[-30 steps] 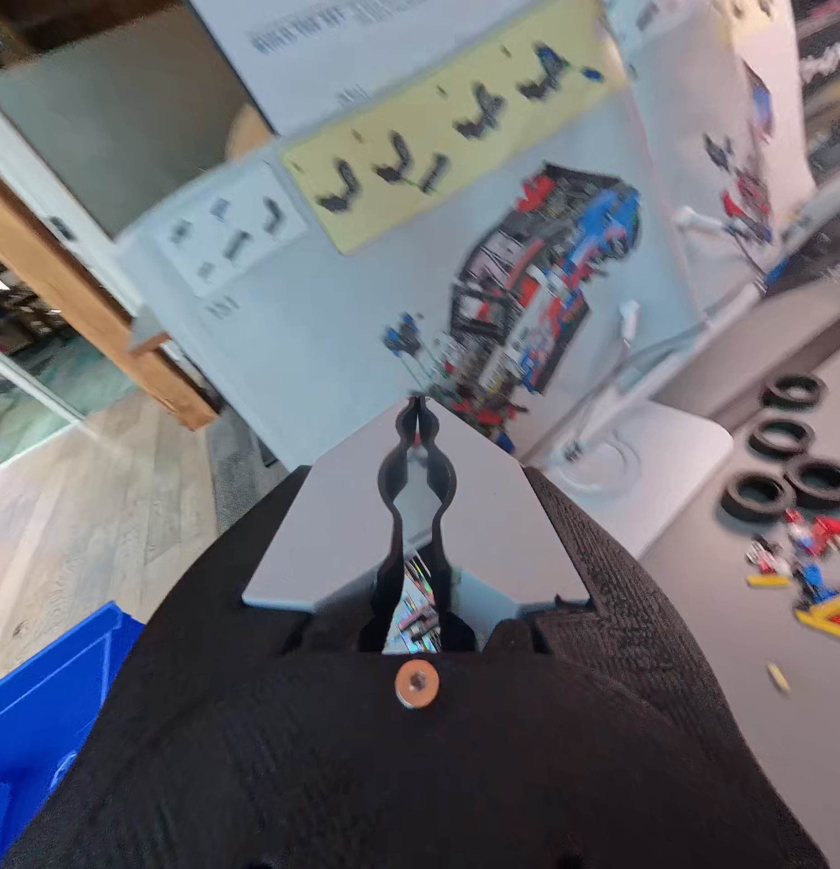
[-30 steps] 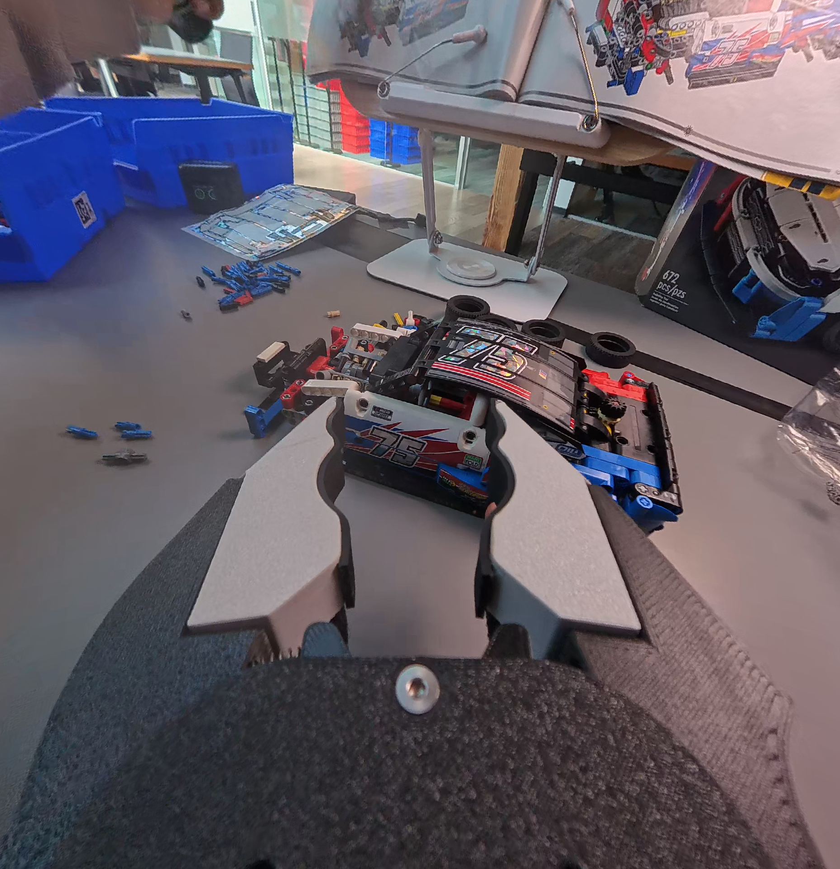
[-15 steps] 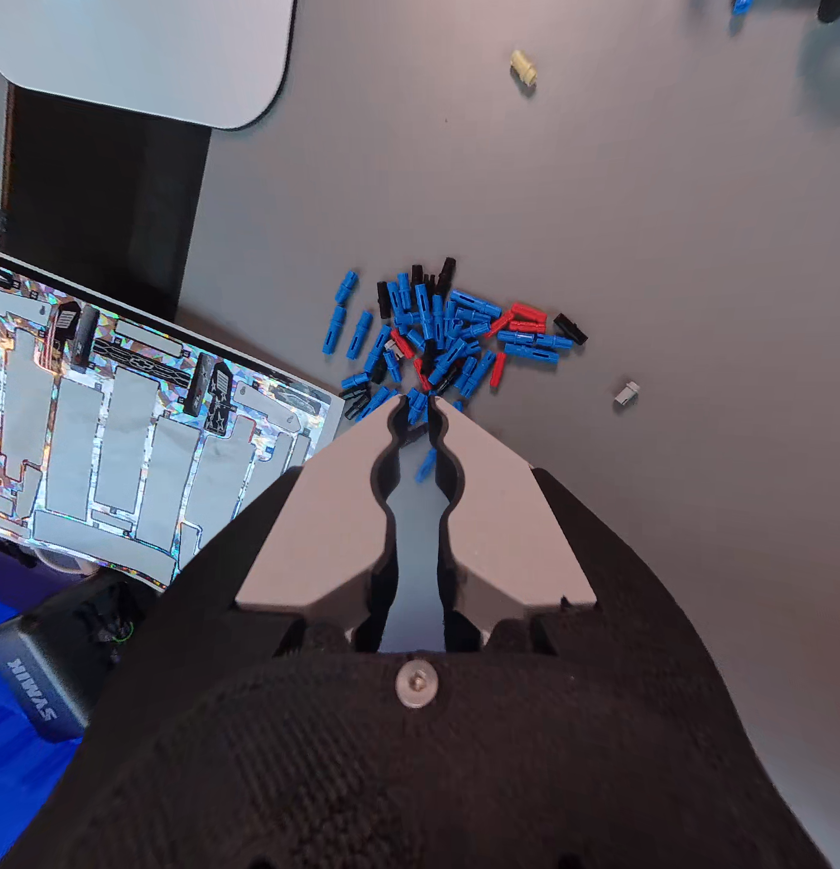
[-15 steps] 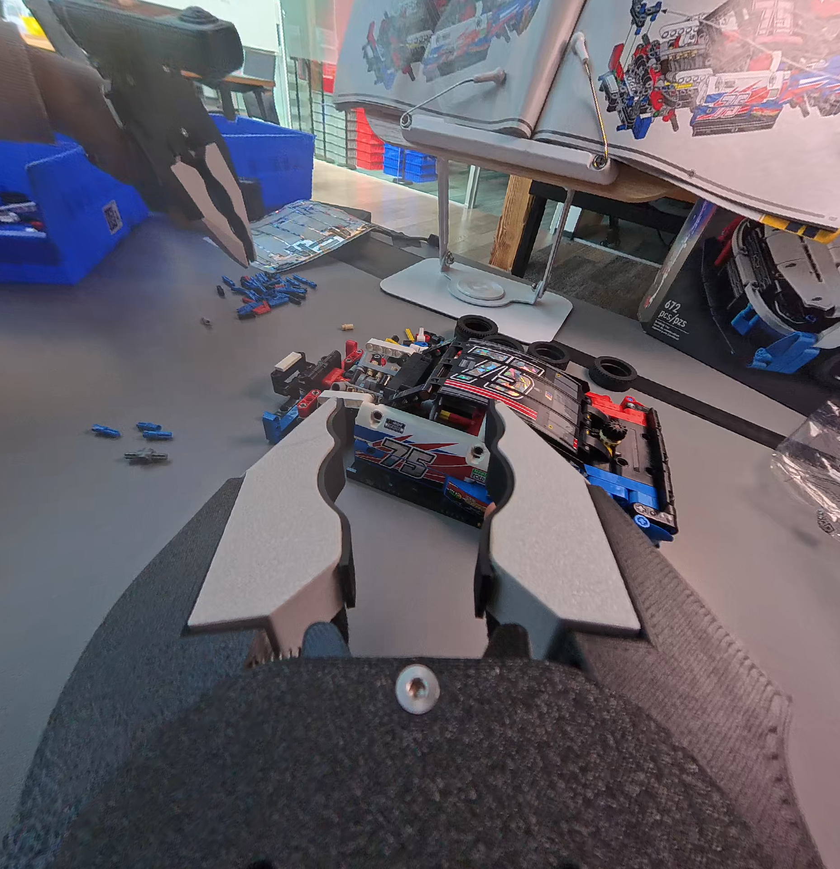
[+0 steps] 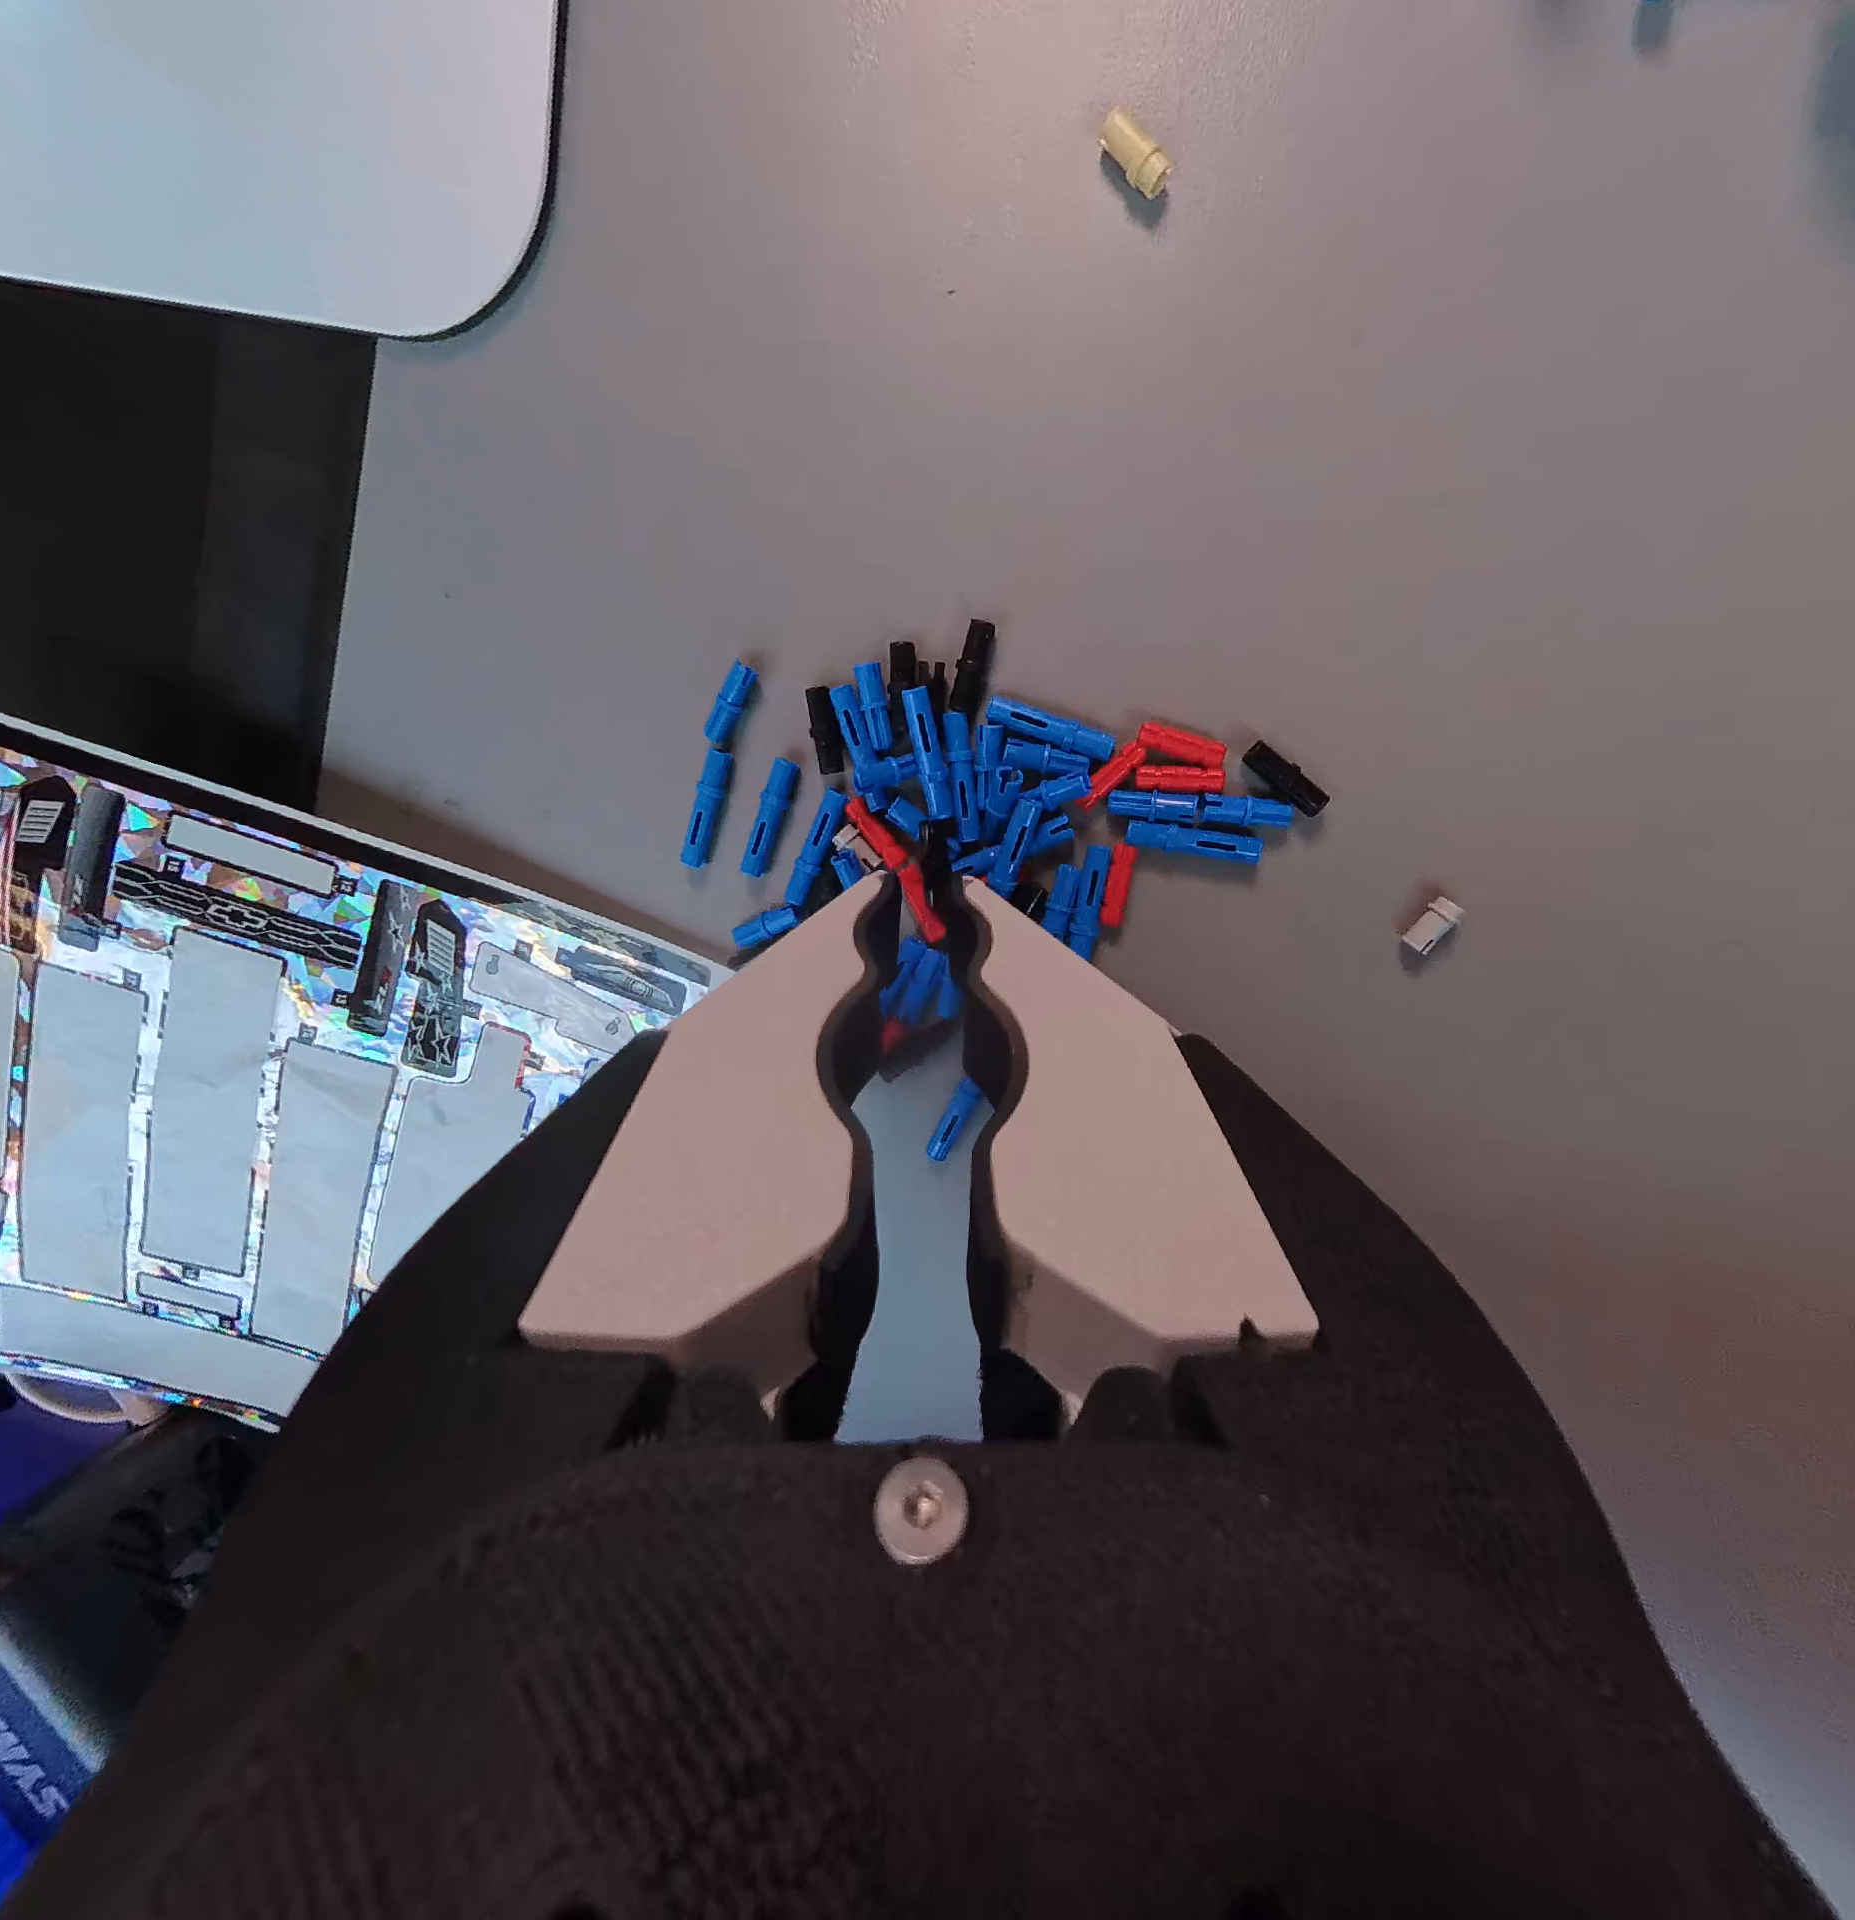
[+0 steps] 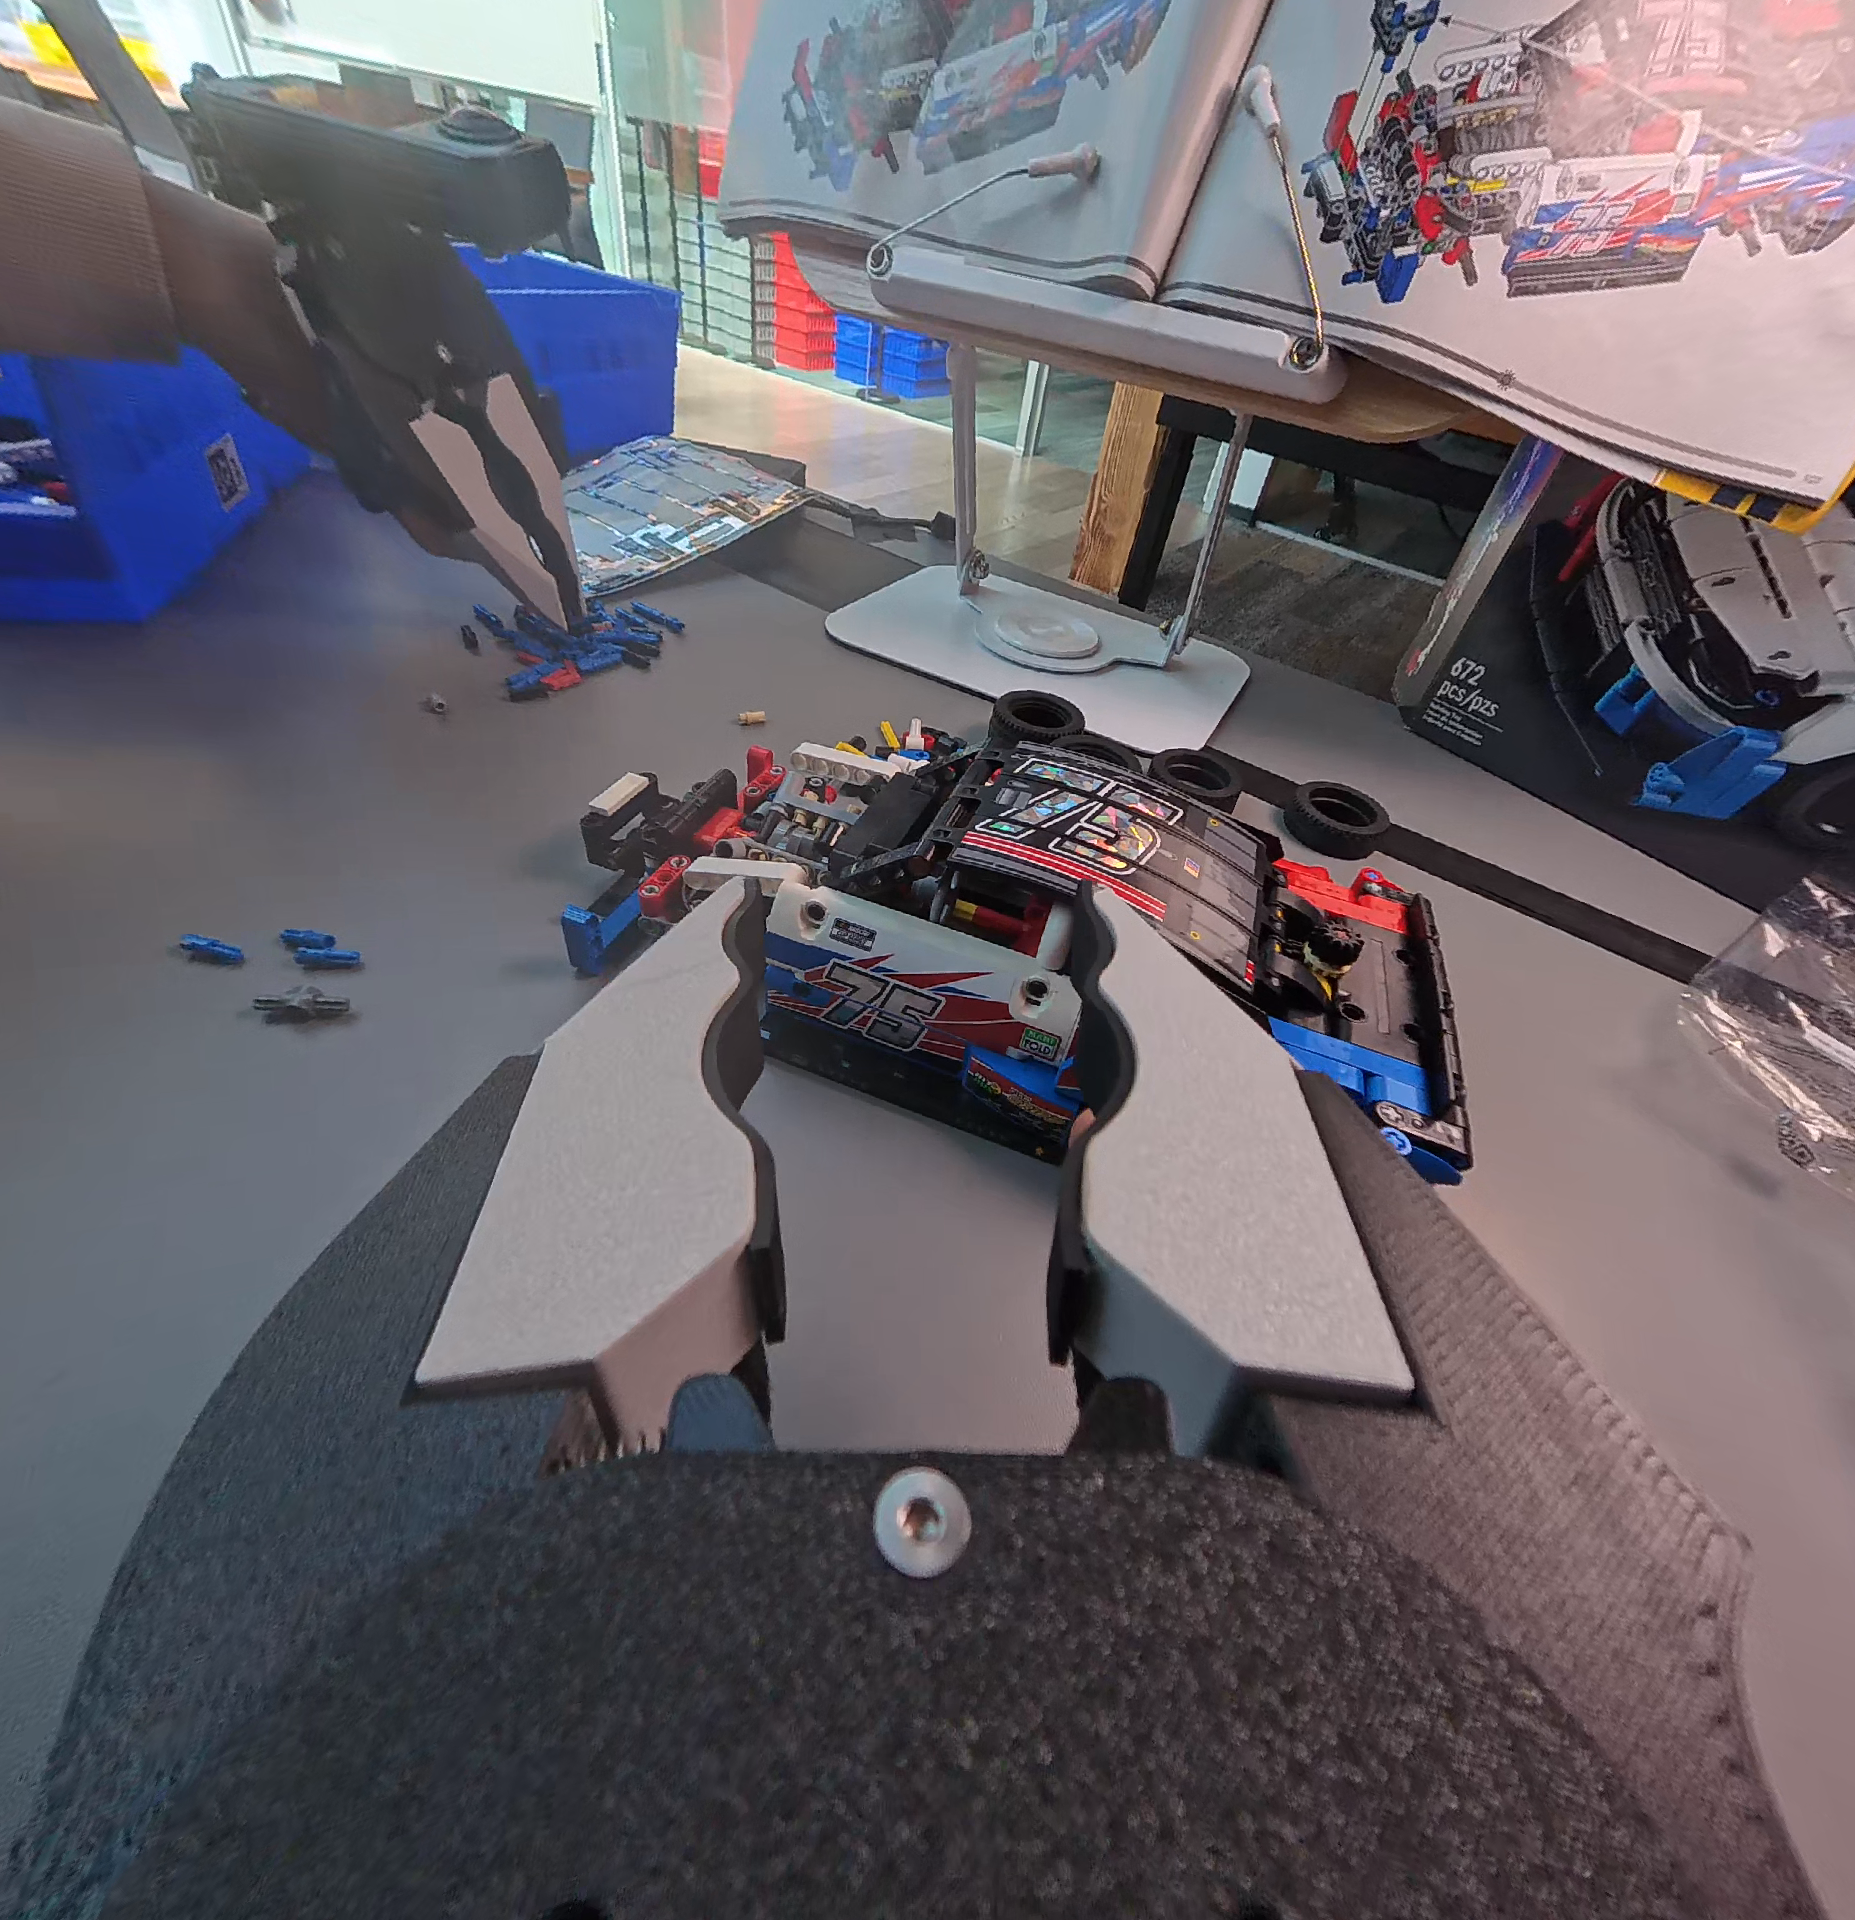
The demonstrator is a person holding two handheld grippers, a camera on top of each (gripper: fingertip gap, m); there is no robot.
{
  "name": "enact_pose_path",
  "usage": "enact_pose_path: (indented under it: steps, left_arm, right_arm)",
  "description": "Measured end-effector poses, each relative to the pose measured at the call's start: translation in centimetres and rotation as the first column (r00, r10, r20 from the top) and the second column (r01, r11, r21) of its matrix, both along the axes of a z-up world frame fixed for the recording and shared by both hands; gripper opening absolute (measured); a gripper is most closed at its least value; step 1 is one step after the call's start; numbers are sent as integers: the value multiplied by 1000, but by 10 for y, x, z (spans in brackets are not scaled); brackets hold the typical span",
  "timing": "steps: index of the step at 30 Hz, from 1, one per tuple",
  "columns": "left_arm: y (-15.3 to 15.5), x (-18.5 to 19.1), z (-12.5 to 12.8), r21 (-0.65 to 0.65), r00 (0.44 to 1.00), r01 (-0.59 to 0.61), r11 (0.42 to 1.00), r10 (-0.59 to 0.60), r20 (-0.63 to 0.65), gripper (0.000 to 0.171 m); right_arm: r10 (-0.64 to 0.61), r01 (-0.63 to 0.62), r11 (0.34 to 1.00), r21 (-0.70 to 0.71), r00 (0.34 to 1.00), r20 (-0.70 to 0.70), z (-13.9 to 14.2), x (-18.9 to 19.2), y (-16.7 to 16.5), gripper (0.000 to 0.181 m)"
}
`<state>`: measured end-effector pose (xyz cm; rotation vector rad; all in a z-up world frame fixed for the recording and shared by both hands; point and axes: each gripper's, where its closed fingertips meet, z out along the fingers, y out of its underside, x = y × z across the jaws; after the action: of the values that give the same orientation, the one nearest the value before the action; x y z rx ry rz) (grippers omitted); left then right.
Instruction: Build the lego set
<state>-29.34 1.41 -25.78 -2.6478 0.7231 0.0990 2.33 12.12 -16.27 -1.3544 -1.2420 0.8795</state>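
A part-built Lego race car (image 6: 1099,862) in white, blue, red and black lies on the grey table (image 6: 279,810). My right gripper (image 6: 912,904) is open, with its fingertips on either side of the car's near white side panel; I cannot tell if they touch it. A pile of blue, red and black pins (image 5: 1016,779) lies on the table. My left gripper (image 5: 928,888) points down into the pile's near edge, open only a narrow gap, with a red pin and a black pin between its tips. The left gripper (image 6: 549,613) and the pile (image 6: 580,655) also show in the right wrist view.
A shiny sticker sheet (image 5: 227,1039) lies left of the pile. The book stand's base (image 6: 1037,644) holds the open instruction booklet (image 6: 1525,208) above. Black tyres (image 6: 1333,816), the set's box (image 6: 1681,675), blue bins (image 6: 92,488), a plastic bag (image 6: 1806,1060) and stray pins (image 6: 310,945) surround the car.
My left gripper swung from facing the booklet down to the pin pile, opened a little from shut, and came lower into the pile. My right gripper barely moved.
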Motion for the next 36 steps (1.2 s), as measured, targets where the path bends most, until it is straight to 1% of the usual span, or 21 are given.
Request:
enact_pose_path:
  steps: [5, 12, 15, 17, 20, 22, 25, 28, 31, 36]
  left_arm:
    - [1, 2, -1, 0, 1000, 9, 1000, -9, 6, 5]
    - [2, 5, -2, -14, 999, -16, 1000, 17, 38, 2]
    - [0, 6, 7, -2, 999, -24, 1000, 24, 40, 2]
    - [-1, 13, 21, 24, 998, -27, 999, 26, 49, 2]
    - [-7, 53, 41, 51, 993, 12, 999, -18, 115, 2]
    - [-16, 96, 44, 34, 984, 64, 997, -69, 166, 2]
    - [-33, 153, 29, -14, 970, 158, 987, -152, 187, 2]
    - [-45, 189, 11, -56, 963, 206, 977, -192, 191, 2]
    - [-50, 206, 1, -67, 961, 224, 972, -209, 181, 2]
    - [-54, 214, -3, -78, 960, 236, 968, -220, 171, 2]
  right_arm:
    - [3, -3, 1000, 0, 1000, 4, -1, -1, -1, 57]
    - [3, -3, 1000, -1, 1000, 6, -2, 0, 0, 57]
    - [5, -5, 1000, 0, 1000, 3, -1, 0, -1, 57]
    - [7, -7, 1000, 2, 1000, 0, 1, 0, -2, 57]
    - [8, -8, 1000, 5, 1000, -5, 2, 0, -2, 57]
    - [9, -9, 1000, 7, 1000, -8, 3, 0, -2, 57]
    - [6, -6, 1000, 9, 1000, -14, 5, 1, -2, 57]
    - [2, -1, 1000, 12, 1000, -19, 8, 2, -2, 57]
    - [-3, 3, 1000, 27, 1000, -31, 13, 3, -3, 57]
    - [-2, 4, 999, 39, 999, -35, 15, 4, -5, 57]
